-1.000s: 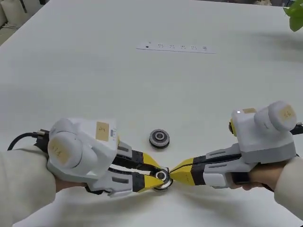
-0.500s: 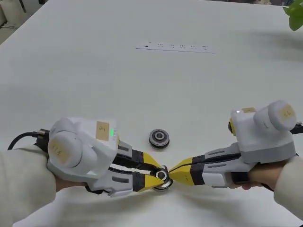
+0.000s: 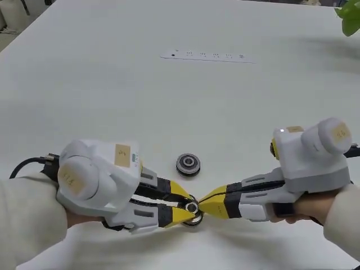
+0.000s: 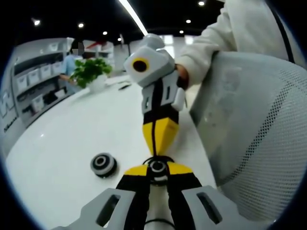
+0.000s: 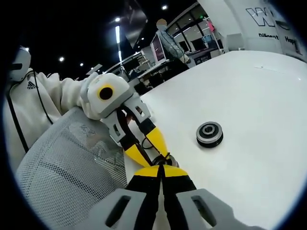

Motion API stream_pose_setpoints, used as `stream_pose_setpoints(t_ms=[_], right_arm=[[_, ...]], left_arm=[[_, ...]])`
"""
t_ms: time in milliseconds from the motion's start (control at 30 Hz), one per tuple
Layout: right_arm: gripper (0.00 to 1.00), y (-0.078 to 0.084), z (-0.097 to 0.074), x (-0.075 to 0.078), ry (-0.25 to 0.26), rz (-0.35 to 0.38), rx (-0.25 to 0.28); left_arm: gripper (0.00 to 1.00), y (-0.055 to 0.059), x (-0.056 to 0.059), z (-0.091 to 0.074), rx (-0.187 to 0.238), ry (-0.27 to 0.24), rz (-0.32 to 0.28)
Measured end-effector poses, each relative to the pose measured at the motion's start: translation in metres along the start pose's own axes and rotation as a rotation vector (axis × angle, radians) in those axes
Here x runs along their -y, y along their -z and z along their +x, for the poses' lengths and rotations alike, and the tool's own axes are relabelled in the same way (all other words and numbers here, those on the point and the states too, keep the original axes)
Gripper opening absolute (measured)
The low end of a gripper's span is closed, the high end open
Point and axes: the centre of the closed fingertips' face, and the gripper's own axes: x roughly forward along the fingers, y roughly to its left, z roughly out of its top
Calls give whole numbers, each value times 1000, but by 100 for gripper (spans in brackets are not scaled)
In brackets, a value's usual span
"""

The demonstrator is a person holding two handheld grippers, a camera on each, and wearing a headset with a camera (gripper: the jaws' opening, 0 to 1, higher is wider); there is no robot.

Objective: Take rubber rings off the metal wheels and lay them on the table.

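A small metal wheel (image 3: 192, 209) with a black rubber ring sits low over the white table (image 3: 169, 107), near its front edge. My left gripper (image 3: 185, 211) is shut on the wheel (image 4: 157, 166) from the left. From the right, my right gripper (image 3: 203, 203) has its yellow tips shut on the thin black ring (image 4: 152, 158) at the wheel's edge. In the right gripper view its jaws (image 5: 162, 168) meet right at the left gripper's tips. A second wheel (image 3: 188, 164) with its ring on lies flat a short way behind them.
A white power strip (image 3: 207, 55) lies far back on the table. A green plant (image 3: 351, 17) stands at the back right corner. A mesh chair back (image 4: 249, 134) is close behind the table's front edge. A black cable (image 3: 25, 164) trails from the left gripper.
The right gripper has edged slightly left and up at the held wheel. The left gripper and the second wheel have stayed put.
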Motion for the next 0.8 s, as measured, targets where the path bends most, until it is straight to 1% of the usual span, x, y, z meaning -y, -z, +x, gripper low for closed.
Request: stream_pose_setpoints(t_ms=[100, 333, 467, 533, 600, 667, 800], right_arm=[[0, 1, -1, 2, 8, 2, -1], [0, 2, -2, 5, 24, 10, -9], [0, 2, -3, 6, 27, 10, -10], [0, 1, -3, 5, 26, 11, -10], [0, 1, -4, 5, 27, 11, -9], [0, 0, -6, 6, 26, 16, -6], [0, -1, -8, 4, 26, 13, -6]], left_arm=[[14, 0, 0, 0, 1, -1, -9], [15, 0, 1, -1, -17, 6, 10], [21, -3, 3, -7, -17, 15, 14], [27, -4, 1, -11, -14, 6, 19], [33, -7, -2, -15, -1, -3, 2], [37, -10, -5, -21, 10, -17, -5], [43, -13, -9, -32, 9, -42, 19]])
